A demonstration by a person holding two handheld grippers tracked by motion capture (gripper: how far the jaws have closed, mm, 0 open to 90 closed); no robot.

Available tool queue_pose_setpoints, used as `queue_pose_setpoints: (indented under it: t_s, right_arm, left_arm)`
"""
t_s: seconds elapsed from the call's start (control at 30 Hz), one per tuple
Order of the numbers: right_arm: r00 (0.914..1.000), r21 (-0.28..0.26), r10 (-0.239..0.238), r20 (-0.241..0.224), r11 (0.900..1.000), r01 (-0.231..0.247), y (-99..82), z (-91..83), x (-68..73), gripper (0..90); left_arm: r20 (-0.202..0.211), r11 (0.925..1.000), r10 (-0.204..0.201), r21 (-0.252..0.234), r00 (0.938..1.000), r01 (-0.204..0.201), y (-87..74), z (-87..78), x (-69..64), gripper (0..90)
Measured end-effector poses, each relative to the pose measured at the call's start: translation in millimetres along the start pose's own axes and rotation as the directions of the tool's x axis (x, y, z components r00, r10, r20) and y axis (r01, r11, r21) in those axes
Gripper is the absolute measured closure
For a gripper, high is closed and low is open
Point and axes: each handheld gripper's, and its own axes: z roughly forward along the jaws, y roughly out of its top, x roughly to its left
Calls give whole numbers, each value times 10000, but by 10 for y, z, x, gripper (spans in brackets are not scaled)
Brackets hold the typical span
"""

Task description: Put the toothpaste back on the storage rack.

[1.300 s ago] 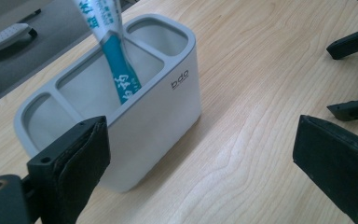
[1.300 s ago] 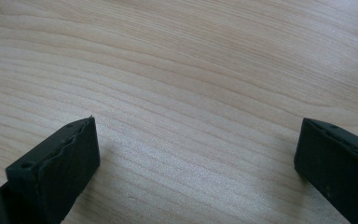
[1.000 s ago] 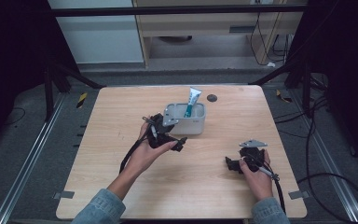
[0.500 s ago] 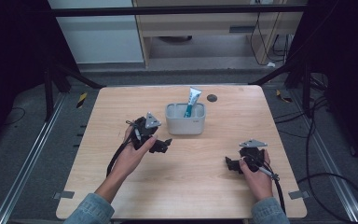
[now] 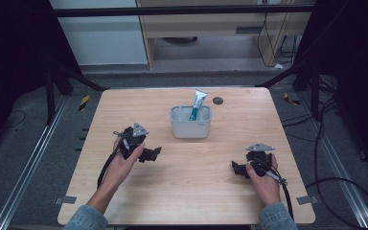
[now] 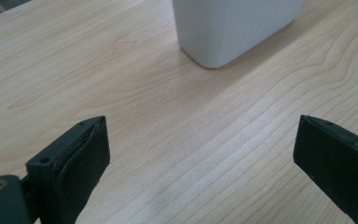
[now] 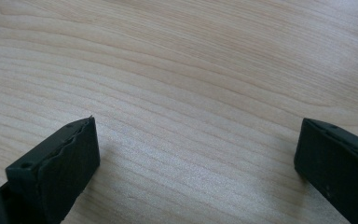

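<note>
A pale wooden table [image 5: 182,191] with fine straight grain stands on a dark floor. Near its far middle sits a small white bin [image 5: 190,121], rectangular with rounded corners and ribbed walls, and a white-and-teal tube [image 5: 197,104] leans upright inside it. A small dark disc [image 5: 217,100] lies just beyond. The left tool [image 5: 154,152] rests near the bin, jaws spread wide and empty. The right tool [image 5: 235,167] lies well apart, also wide and empty.
</note>
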Motion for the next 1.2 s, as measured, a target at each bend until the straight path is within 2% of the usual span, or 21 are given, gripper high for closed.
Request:
queue_pose_setpoints:
  t_s: [0.1, 0.17, 0.33, 0.6, 0.73, 0.93, 1.2]
  right_arm:
    - [10000, 1, 4, 0, 10000, -4, 0, 0, 0, 4]
    - [10000, -3, 3, 1, 10000, -3, 0, 0, 1, 4]
    - [9999, 10, 100, 10, 9999, -100, -1, -4, 10, 4]
    - [10000, 26, 83, 25, 10000, -83, -1, -5, 9, 4]
    - [9999, 19, 104, 12, 9999, -104, -1, -5, 10, 4]
    - [9999, 20, 112, 11, 9999, -112, -1, -5, 11, 4]
    - [9999, 17, 109, 12, 9999, -109, -1, -5, 11, 4]
  left_arm:
    - [-36, 9999, -149, -63, 9999, 149, -60, -2, 31, 34]
    - [-161, 9998, -170, 110, 9997, 172, -168, -2, 73, 35]
    - [-204, 9990, -318, 304, 9993, 324, -277, -10, 143, 34]
    - [-711, 9961, -685, 499, 9951, 721, -426, -24, 395, 36]
    - [-897, 9939, -797, 692, 9928, 860, -514, 41, 540, 35]
    - [-1085, 9895, -1210, 665, 9867, 1287, -591, 123, 692, 37]
    - [-883, 9831, -1748, 385, 9806, 1787, -617, 201, 801, 39]
